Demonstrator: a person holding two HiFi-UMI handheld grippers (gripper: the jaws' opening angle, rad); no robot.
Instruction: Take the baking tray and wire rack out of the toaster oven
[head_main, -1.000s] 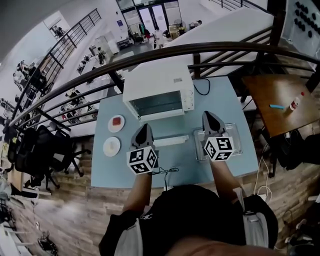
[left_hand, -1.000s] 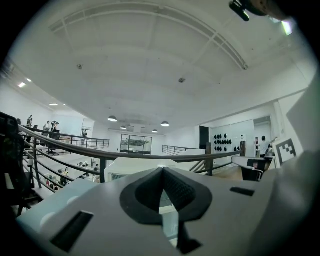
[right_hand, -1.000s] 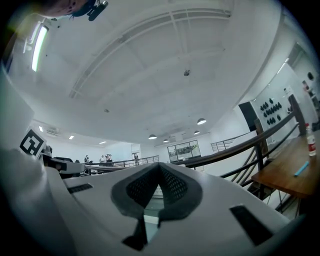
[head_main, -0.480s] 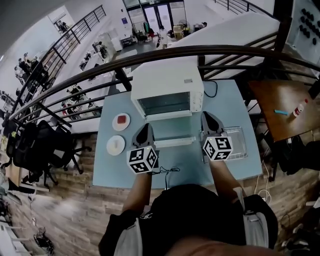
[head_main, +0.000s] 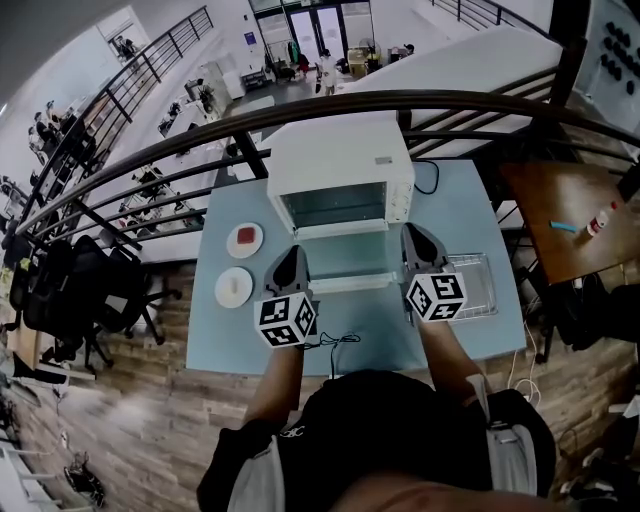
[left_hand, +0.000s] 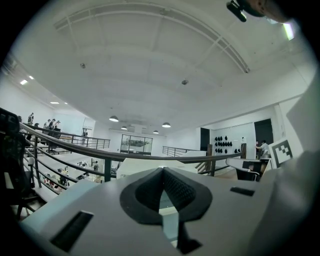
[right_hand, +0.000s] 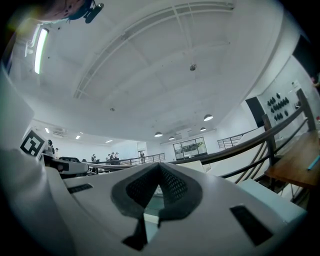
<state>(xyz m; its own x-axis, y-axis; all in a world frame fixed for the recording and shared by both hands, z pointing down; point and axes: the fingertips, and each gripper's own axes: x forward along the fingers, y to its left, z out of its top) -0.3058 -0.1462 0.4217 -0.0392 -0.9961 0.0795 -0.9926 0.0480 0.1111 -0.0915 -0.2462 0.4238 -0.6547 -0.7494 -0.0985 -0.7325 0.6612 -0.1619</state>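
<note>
My left claw (head_main: 291, 262) and right claw (head_main: 415, 240) are both closed and empty above the blue surface (head_main: 225, 340). A tray (head_main: 480, 285) lies by the right one. Just beyond, the white toaster oven (head_main: 340, 165) stands with its door down.

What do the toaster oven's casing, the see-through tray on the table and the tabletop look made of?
Toaster oven: likely white painted metal; smooth, matt casing.
Clear tray: glass or plastic; the table shows through it.
Table: pale blue, smooth, even top, probably laminate.
</note>
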